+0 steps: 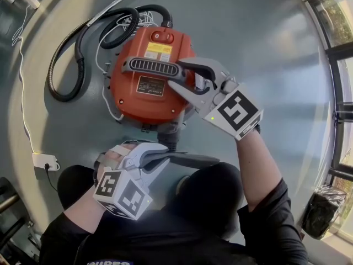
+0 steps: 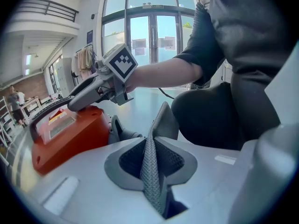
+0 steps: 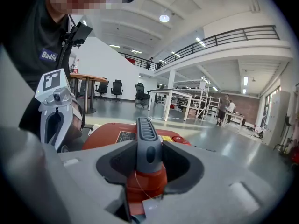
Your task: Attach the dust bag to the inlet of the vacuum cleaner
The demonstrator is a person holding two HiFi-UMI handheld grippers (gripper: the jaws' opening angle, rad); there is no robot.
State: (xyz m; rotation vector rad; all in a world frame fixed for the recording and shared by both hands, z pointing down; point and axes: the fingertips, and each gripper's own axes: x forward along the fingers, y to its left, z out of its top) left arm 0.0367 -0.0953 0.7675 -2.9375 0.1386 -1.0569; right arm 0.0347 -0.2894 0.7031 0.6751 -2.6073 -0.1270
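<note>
The orange vacuum cleaner [image 1: 146, 93] stands on the floor with a grey handle [image 1: 154, 67] across its top. My right gripper [image 1: 175, 74] is shut on the right end of that handle, which fills the gap between the jaws in the right gripper view [image 3: 147, 148]. Nearer to me, my left gripper [image 1: 165, 158] is shut on the grey dust bag [image 1: 193, 160], which sticks out to the right. The bag's mesh fabric [image 2: 150, 167] is pinched between the pads. A dark port [image 1: 168, 130] shows on the vacuum's near side, a short way from the bag.
A black hose [image 1: 71, 54] loops at the vacuum's left, with white cable beside it. A white power strip [image 1: 44, 160] lies on the floor at the left. A black-bagged bin [image 1: 320, 211] stands at the right. The person's dark-clothed knees sit just below the bag.
</note>
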